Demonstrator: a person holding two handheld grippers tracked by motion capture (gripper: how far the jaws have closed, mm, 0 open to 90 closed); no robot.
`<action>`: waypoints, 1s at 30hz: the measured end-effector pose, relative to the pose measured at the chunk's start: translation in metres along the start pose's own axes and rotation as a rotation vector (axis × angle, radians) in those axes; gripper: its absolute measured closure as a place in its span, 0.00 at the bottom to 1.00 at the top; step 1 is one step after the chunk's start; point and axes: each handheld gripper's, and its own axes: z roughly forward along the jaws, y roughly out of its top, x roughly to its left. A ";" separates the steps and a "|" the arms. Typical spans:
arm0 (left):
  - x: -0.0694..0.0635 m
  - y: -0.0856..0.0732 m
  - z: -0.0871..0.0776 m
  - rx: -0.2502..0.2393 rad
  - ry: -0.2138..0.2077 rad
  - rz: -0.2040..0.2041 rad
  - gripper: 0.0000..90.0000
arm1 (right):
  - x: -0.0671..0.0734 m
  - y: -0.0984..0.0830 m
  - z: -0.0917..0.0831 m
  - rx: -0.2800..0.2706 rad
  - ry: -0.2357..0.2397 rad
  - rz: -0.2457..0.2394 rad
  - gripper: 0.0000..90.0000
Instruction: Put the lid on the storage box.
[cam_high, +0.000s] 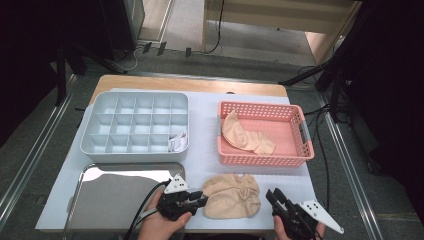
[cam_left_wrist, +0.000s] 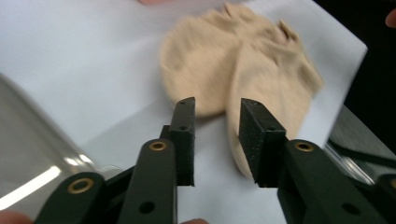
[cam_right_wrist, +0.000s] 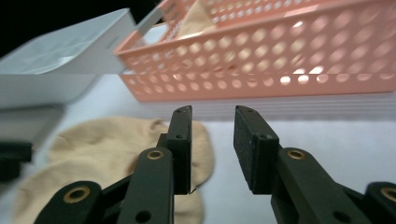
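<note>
The work in hand appears to be sorting socks from the pink perforated plastic basket (cam_high: 295, 150) into the grey plastic compartment organiser (cam_high: 100, 145). One white rolled item (cam_high: 178, 142) already sits in the near right-hand compartment of the organiser; the other compartments look empty. One more beige sock (cam_high: 245, 135) lies loose in the basket, draped partly up its left wall. By this reading the job is at an early stage: one item stowed, one in work, one waiting.

The item in work is a beige knit ankle sock (cam_high: 232, 195), lying flat on the white table covering (cam_high: 202, 150) at the near edge, in front of the basket and just right of the shiny metal tray (cam_high: 90, 195). It appears doubled over, perhaps a pair laid together, rounded at the left and wrinkled around the cuff at the right. It is not yet rolled or compacted.

The left gripper (cam_high: 201, 198) points at the sock's left edge with its jaws parted; in the left gripper view (cam_left_wrist: 217, 140) the gap shows the table covering, the right jaw overlaps the sock's edge, and nothing is clamped. The right gripper (cam_high: 272, 196) stands just right of the sock, jaws likewise parted and empty (cam_right_wrist: 212, 149).

Remaining: folding, then placing this sock in a compartment.
</note>
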 end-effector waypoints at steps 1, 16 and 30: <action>0.002 0.002 0.000 -0.010 0.007 -0.009 0.70 | -0.003 0.003 0.008 0.032 -0.003 -0.012 0.75; 0.015 0.013 0.027 0.051 0.099 -0.020 0.99 | 0.002 -0.008 0.065 0.252 0.022 -0.129 0.97; 0.015 0.013 0.015 -0.002 0.112 -0.037 0.72 | -0.006 -0.004 0.048 0.179 0.018 -0.082 0.85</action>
